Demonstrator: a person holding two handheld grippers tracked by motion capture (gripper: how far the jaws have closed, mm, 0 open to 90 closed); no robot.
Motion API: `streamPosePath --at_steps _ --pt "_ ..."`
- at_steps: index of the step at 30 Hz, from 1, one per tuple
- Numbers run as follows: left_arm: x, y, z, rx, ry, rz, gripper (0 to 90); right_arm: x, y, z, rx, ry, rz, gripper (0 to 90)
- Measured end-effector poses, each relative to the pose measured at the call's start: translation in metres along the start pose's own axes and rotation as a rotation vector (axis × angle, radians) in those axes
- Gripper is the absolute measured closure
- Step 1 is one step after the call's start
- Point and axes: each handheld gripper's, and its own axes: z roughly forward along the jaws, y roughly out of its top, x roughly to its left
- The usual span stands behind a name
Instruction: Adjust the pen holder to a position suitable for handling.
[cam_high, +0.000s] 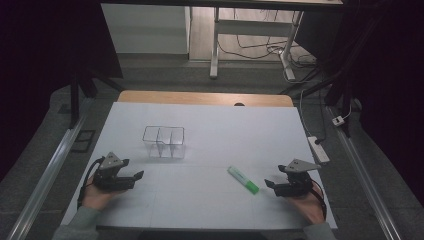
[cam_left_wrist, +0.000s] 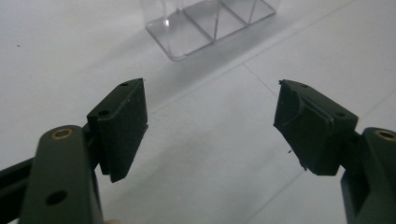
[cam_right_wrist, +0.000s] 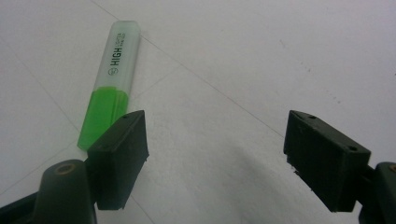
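Note:
A green highlighter (cam_high: 243, 179) lies flat on the white table (cam_high: 210, 200), right of centre. In the right gripper view the highlighter (cam_right_wrist: 108, 88) lies just ahead of the left jaw, its green end nearest. My right gripper (cam_high: 270, 185) rests at the table's right front, open and empty, a short way right of the highlighter. A clear plastic organizer (cam_high: 164, 142) with three compartments stands empty left of centre; the organizer (cam_left_wrist: 210, 23) shows ahead in the left gripper view. My left gripper (cam_high: 138, 178) rests at the left front, open with nothing between its jaws.
The table's wooden far edge (cam_high: 205, 98) shows beyond the white sheet. A power strip (cam_high: 318, 149) and cables lie on the floor to the right. Metal rails (cam_high: 47, 180) run along both sides. A desk frame (cam_high: 250, 45) stands behind.

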Motion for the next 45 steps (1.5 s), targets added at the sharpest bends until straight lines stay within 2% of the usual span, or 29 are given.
streamPosePath --at_steps 7,11,14,18,29,33,37,40,43,44,45 --pt "0.013 0.012 0.009 0.011 0.021 -0.024 26.1 0.000 0.000 0.000 0.000 -0.001 0.000 21.4" --pt "0.018 0.015 0.013 0.015 0.025 -0.028 27.3 0.000 0.000 0.000 0.001 -0.001 0.005 21.5" --pt "0.026 0.018 0.016 0.009 0.036 -0.051 28.1 0.000 0.000 0.001 0.003 -0.001 -0.001 21.5" --pt "0.032 0.022 0.021 0.019 0.050 -0.059 29.0 0.000 0.000 0.001 0.003 -0.001 -0.003 21.4" --pt "0.048 0.034 0.037 0.018 0.053 -0.076 39.5 0.000 0.000 0.001 0.001 -0.004 0.002 21.5" --pt "0.050 0.039 0.042 0.008 0.049 -0.059 47.9 0.000 0.000 0.000 0.000 -0.004 0.003 21.5" --pt "0.053 0.041 0.047 0.008 0.050 -0.065 58.5 0.000 0.000 0.000 0.003 -0.007 0.006 21.5" --pt "0.055 0.044 0.050 0.012 0.046 -0.063 69.6 0.000 0.000 0.001 0.005 -0.007 0.005 21.5" --pt "0.055 0.045 0.053 0.010 0.021 -0.064 85.1 0.000 0.000 0.000 0.004 -0.006 0.006 21.6" --pt "0.055 0.045 0.053 0.010 0.021 -0.064 88.8 0.000 0.000 0.000 0.004 -0.007 0.006 21.6" --pt "0.055 0.045 0.054 0.012 0.003 -0.067 88.9 0.000 0.000 0.000 0.004 -0.007 0.005 21.6"
